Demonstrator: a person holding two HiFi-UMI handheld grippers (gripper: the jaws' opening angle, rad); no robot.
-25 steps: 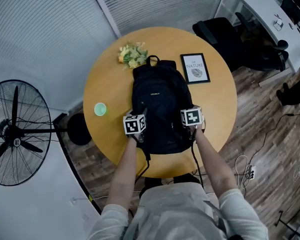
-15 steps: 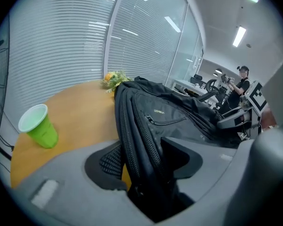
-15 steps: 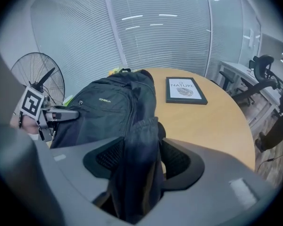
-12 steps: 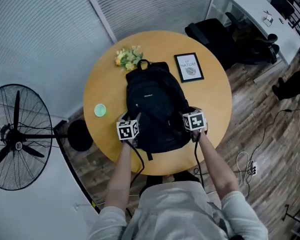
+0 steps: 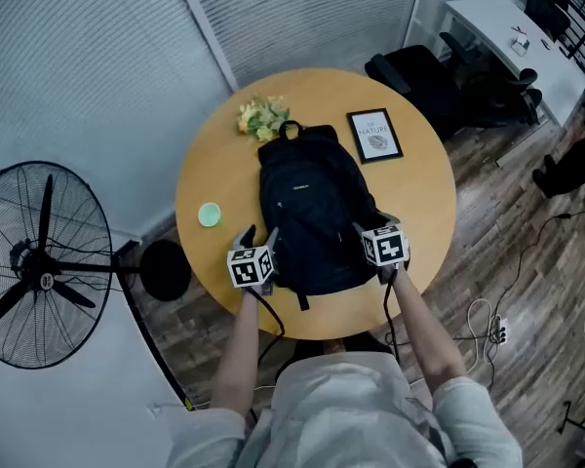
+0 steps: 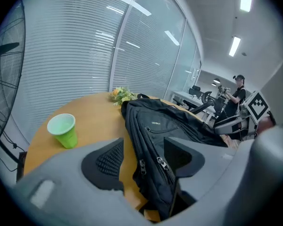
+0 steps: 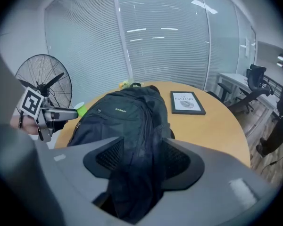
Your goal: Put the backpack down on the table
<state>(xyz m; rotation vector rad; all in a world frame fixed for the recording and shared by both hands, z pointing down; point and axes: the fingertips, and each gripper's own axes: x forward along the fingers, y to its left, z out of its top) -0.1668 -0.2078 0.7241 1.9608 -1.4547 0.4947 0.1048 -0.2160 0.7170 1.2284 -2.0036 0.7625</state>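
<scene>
Black fabric made up the whole of the backpack [image 5: 312, 213], a soft, rounded pack with zipped pockets on its front, two silvery zip pulls low on its left side and a small pale logo on the upper pocket. It lay flat on the round wooden table [image 5: 424, 198], front up, with its bottom end at the table's near edge and its carry loop pointing to the far edge.

At that near edge the two grippers stood at the pack's bottom corners. The left gripper [image 6: 144, 157] was at the near left corner; its jaws had just been opening and stood wide, released. The pack's left side, with the zip pulls, ran through the gap, but bare wood showed between it and the left finger [image 6: 108, 159], so that pad did not press on it. The right gripper [image 7: 142, 159] was at the near right corner, its jaws spread about as wide. A blurred fold of the pack's fabric filled the gap between its fingers [image 7: 178, 159] and hung down into the throat, reaching both pads without being pinched flat.

Farther in, a green cup [image 5: 209, 214] stood upright near the table's left edge, apart from the pack. A framed print [image 5: 374, 135] lay just beside the pack's upper right side. A bunch of yellow and green flowers [image 5: 261, 117] lay at the far edge, just beside the carry loop.
</scene>
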